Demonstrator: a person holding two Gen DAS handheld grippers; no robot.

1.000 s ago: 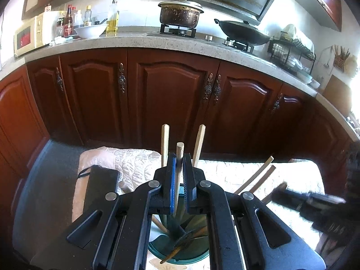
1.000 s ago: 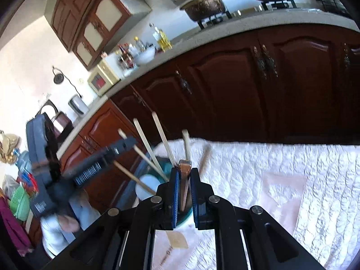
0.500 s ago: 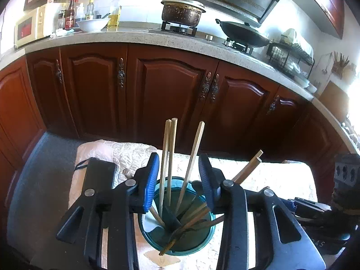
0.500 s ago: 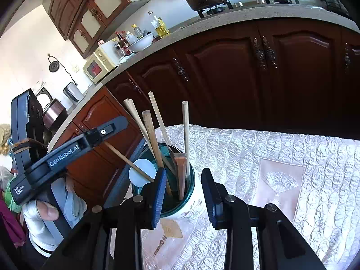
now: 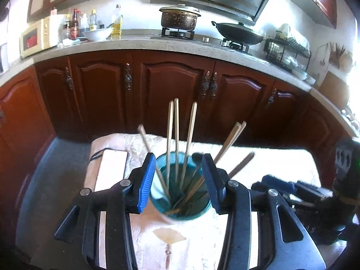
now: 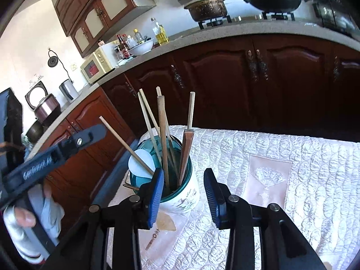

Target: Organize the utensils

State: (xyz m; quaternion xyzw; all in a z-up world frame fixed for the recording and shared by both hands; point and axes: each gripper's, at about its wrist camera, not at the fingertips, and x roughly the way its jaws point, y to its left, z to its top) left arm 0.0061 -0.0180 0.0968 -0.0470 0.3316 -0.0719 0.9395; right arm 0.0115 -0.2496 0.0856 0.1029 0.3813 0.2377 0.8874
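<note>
Both tools have their fingers spread wide, and neither one holds anything. The left gripper sits closest, right over the utensil cup, which stands on the quilted surface just ahead of it and a bit below. The right gripper is just beside the same cup, with the cup nearer its left finger. The chopsticks and the brown wooden spoon handle stand tall in the cup, pointing up and leaning out like a fan. A white flat thing pokes out too. I see no loose utensils on the cloth, so the job looks nearly done. Farther back are the brown cupboards.
</note>
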